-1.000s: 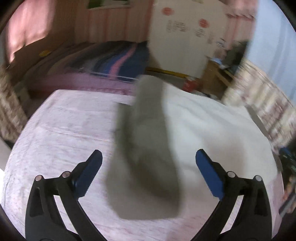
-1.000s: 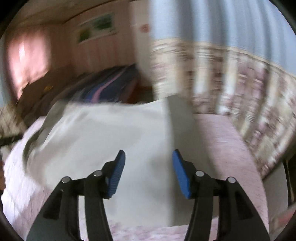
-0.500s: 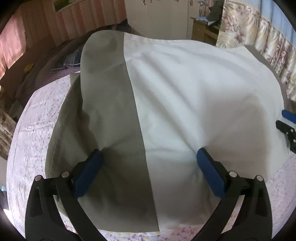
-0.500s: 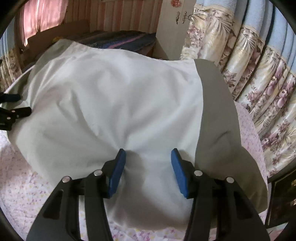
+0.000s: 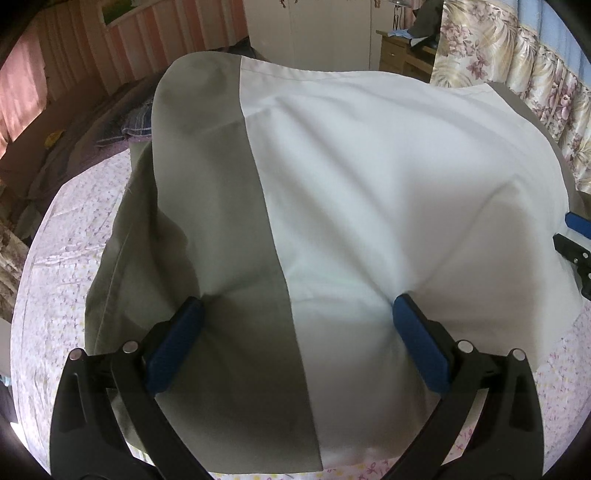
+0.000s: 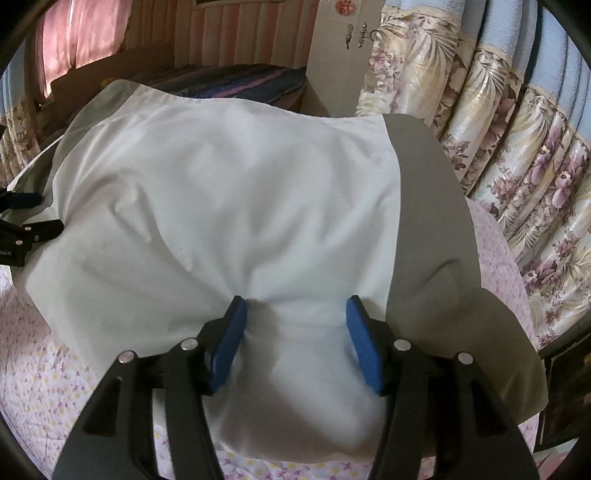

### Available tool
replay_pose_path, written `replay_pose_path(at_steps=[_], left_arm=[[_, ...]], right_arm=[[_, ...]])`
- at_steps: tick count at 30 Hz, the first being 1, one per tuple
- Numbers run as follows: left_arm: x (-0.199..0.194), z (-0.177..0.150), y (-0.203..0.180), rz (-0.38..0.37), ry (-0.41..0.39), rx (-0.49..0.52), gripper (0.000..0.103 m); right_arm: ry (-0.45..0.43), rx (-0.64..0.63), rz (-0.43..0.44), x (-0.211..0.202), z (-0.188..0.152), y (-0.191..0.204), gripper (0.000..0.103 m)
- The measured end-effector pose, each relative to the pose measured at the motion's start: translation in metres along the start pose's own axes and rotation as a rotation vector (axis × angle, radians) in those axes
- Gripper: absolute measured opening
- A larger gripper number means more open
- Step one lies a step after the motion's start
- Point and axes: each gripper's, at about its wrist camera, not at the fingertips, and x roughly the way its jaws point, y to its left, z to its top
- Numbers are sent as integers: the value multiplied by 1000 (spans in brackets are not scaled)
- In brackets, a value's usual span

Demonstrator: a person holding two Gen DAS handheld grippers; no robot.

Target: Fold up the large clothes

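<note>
Cloth pinned at its near edge, ready for the next fold

Cloth (image 5: pixel 388 192), white with grey side bands, lies spread on the flowered bed (image 5: pixel 70 258), still billowed in the middle. Our left tongs (image 5: pixel 297 319) stand wide apart, pads dimpling the fabric; our right tongs (image 6: pixel 293 317), jaws just eased wider, straddle a raised pucker, and we cannot quite tell whether they pinch it. We should press the air out, grip both near corners evenly, and lift together.

A flowered bedspread (image 5: pixel 66 266) covers the near bed; floral curtains (image 6: pixel 517 155) hang right, a white wardrobe (image 5: pixel 314 33) stands far.
</note>
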Motion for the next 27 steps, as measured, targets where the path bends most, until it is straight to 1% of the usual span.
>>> replay_pose_path(at_steps=[6, 8, 9, 10, 11, 13, 14, 16, 19, 21, 23, 25, 27], left_arm=[[-6, 2, 4, -12, -9, -7, 100], [-20, 2, 8, 12, 1, -2, 100], [-29, 2, 10, 20, -12, -5, 100], [-45, 1, 14, 19, -45, -12, 100], [-57, 0, 18, 14, -69, -17, 100], [-80, -6, 28, 8, -109, -42, 100], [-89, -11, 37, 13, -123, -64, 100], [-101, -24, 55, 17, -139, -129, 100], [-102, -39, 81, -12, -121, -228, 100], [-98, -47, 93, -26, -116, -270, 100], [-86, -50, 97, -34, -94, -275, 100], [-72, -51, 94, -65, -70, -256, 100], [-60, -54, 89, -66, -46, -238, 100]], right_arm=[[2, 39, -3, -4, 1, -2, 60], [14, 60, 2, -13, 3, -6, 64], [6, 75, 10, -24, 4, -9, 67], [-12, 85, 14, -33, 5, -10, 69], [-57, 98, 15, -50, 5, -14, 71], [-112, 120, 1, -71, 5, -22, 87], [-142, 144, -20, -83, 2, -29, 89], [-160, 195, -53, -94, -6, -43, 92], [-127, 316, -91, -92, -22, -70, 93], [-100, 416, -95, -81, -36, -91, 93], [-89, 485, -87, -72, -45, -103, 93], [-82, 491, -81, -63, -47, -107, 93], [-58, 492, -67, -51, -46, -109, 94]])
